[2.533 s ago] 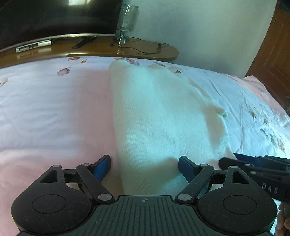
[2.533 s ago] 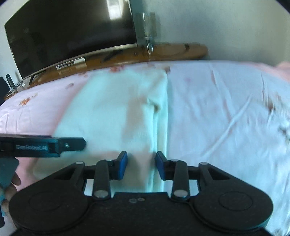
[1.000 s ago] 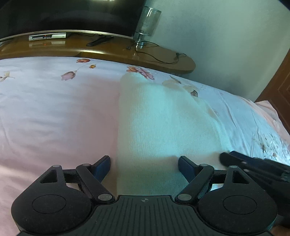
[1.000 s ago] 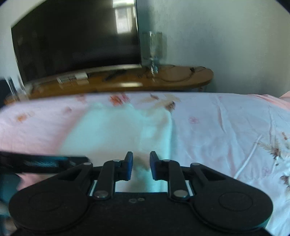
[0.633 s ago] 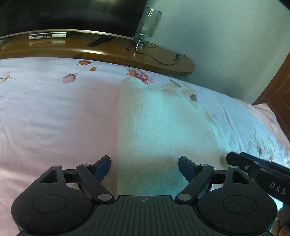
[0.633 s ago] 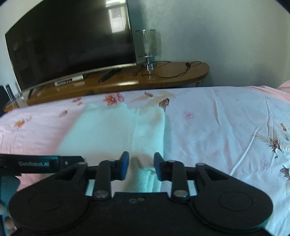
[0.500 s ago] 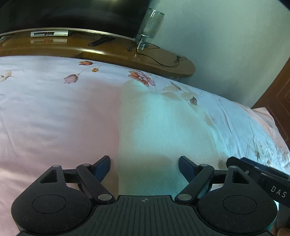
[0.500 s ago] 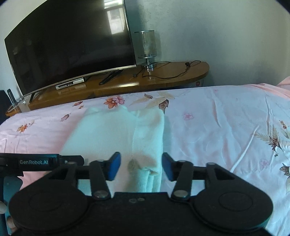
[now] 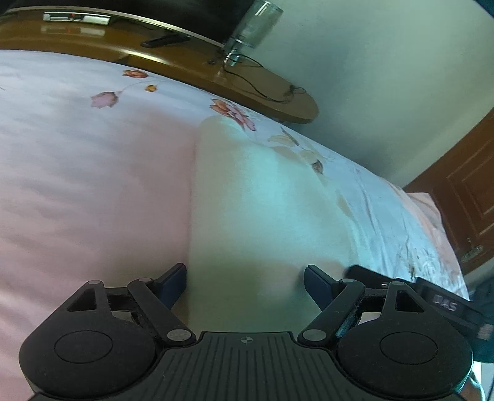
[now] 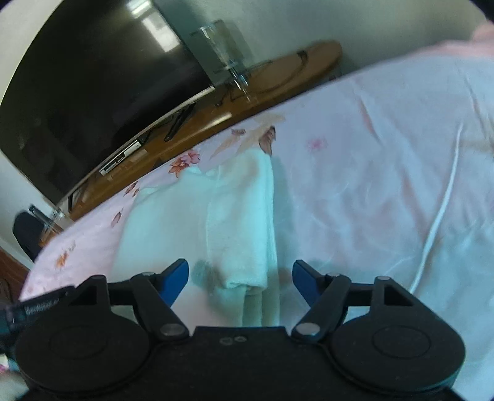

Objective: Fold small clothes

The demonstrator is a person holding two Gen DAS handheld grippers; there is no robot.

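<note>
A pale mint knitted garment (image 9: pixel 262 203) lies folded lengthwise on the pink floral bed sheet (image 9: pixel 86 191). My left gripper (image 9: pixel 245 282) stands open above its near left edge, the fabric lying between the blue pads without contact. In the right wrist view the same garment (image 10: pixel 197 216) shows a folded flap and a cuff along its right edge. My right gripper (image 10: pixel 240 279) straddles that cuff end; its jaws are opening and the pads stand clear of the cloth. The right gripper's finger (image 9: pixel 401 290) shows at the left view's lower right.
Beyond the bed runs a curved wooden TV stand (image 9: pixel 191 64) with a remote, cables and a glass lamp (image 9: pixel 253 27). A large dark TV (image 10: pixel 92 80) sits above it. A brown door (image 9: pixel 463 191) stands at the right. Bare sheet (image 10: pixel 386 172) spreads right of the garment.
My right gripper's jaws spread apart and let go of the garment's right edge, and that view rolled. My left gripper stayed open and shifted a little along the garment's left edge.
</note>
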